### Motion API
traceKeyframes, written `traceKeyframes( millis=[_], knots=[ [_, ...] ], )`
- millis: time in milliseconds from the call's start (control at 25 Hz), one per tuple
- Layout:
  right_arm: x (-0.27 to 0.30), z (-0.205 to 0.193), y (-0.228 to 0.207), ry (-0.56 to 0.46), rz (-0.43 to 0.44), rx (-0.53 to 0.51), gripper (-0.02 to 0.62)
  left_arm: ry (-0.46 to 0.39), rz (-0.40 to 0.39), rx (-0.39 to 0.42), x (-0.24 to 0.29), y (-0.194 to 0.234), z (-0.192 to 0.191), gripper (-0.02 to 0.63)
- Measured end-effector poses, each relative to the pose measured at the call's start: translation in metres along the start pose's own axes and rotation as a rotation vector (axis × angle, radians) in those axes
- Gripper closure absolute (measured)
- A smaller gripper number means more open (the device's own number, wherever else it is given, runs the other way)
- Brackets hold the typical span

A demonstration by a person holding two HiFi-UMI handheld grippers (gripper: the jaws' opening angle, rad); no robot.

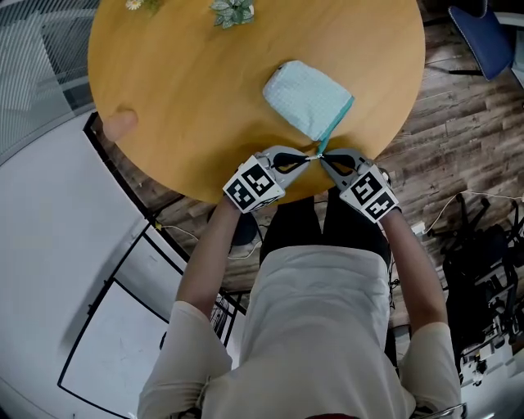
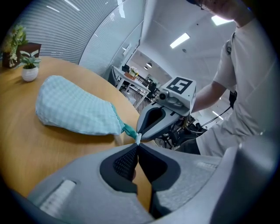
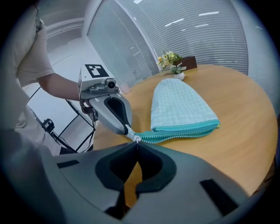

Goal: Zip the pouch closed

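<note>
A light-blue checked pouch (image 1: 307,100) lies on the round wooden table (image 1: 188,98), one corner pointing at the near edge. Its teal zipper (image 3: 183,133) runs along the side facing me, and the two rows of teeth look parted. My left gripper (image 1: 309,158) is shut on the teal tab (image 2: 129,130) at the zipper's end. My right gripper (image 1: 322,157) meets it tip to tip and is shut on the small metal zipper pull (image 3: 137,139). In the right gripper view the left gripper (image 3: 111,111) comes in from the left; in the left gripper view the right gripper (image 2: 153,122) comes in from the right.
Small potted plants (image 1: 233,11) stand at the table's far edge, well behind the pouch. Both grippers hover right at the table's near rim (image 1: 246,192). A blue chair (image 1: 483,29) and cables (image 1: 483,245) are on the wooden floor to the right.
</note>
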State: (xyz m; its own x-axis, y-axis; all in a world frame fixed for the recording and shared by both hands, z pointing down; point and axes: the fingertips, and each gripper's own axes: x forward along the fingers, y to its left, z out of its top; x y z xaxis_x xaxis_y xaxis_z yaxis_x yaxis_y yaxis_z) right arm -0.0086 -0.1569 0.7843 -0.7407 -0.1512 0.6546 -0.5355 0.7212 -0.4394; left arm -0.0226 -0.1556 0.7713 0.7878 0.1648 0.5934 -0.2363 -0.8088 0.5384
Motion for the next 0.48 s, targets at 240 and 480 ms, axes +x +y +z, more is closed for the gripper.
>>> traceKeyframes(
  millis=[240,480],
  knots=[
    [-0.008,-0.012,-0.011,0.055,-0.002,-0.032,0.592,0.031,0.072,-0.005,-0.007,-0.001,-0.008,0.586],
    [-0.018,-0.005,-0.019,0.071,0.013,-0.075,0.592,0.002,0.120,-0.052,-0.020,-0.002,-0.005,0.586]
  ],
)
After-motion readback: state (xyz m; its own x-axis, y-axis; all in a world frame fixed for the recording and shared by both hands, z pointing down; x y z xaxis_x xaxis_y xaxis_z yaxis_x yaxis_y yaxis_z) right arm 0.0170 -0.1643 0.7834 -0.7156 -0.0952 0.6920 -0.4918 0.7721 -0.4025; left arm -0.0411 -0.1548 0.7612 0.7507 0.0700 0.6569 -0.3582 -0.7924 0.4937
